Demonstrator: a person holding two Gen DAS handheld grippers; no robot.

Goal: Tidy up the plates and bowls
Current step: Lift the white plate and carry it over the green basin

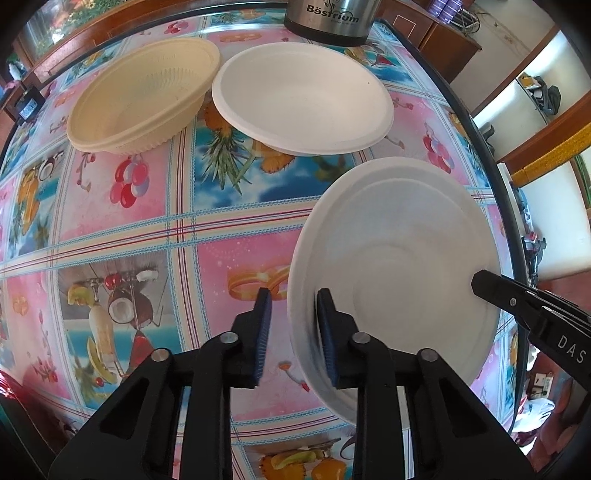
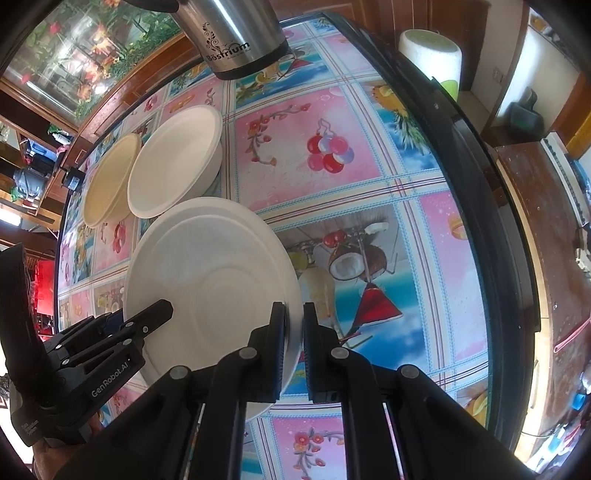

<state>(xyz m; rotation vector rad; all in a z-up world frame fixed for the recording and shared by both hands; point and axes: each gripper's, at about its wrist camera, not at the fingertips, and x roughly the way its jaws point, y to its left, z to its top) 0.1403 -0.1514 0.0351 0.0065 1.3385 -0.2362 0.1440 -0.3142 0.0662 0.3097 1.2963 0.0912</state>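
A white plate (image 1: 402, 258) is held tilted above the table, also in the right wrist view (image 2: 210, 273). My right gripper (image 2: 294, 328) is shut on its rim; it shows at the right in the left wrist view (image 1: 480, 282). My left gripper (image 1: 293, 325) is open with the plate's opposite rim between its fingers, one pad inside the plate; it shows at the left in the right wrist view (image 2: 162, 308). A white bowl (image 1: 303, 96) and a cream bowl (image 1: 144, 96) sit side by side on the far part of the table, also in the right wrist view: white bowl (image 2: 173, 170), cream bowl (image 2: 107, 184).
The table (image 1: 122, 229) has a colourful fruit-print cover. A steel "Bestrium" pot (image 1: 332, 16) stands at the far edge behind the bowls. The table's dark right edge (image 2: 476, 206) runs close to the plate. A white cylinder (image 2: 432, 59) stands beyond it.
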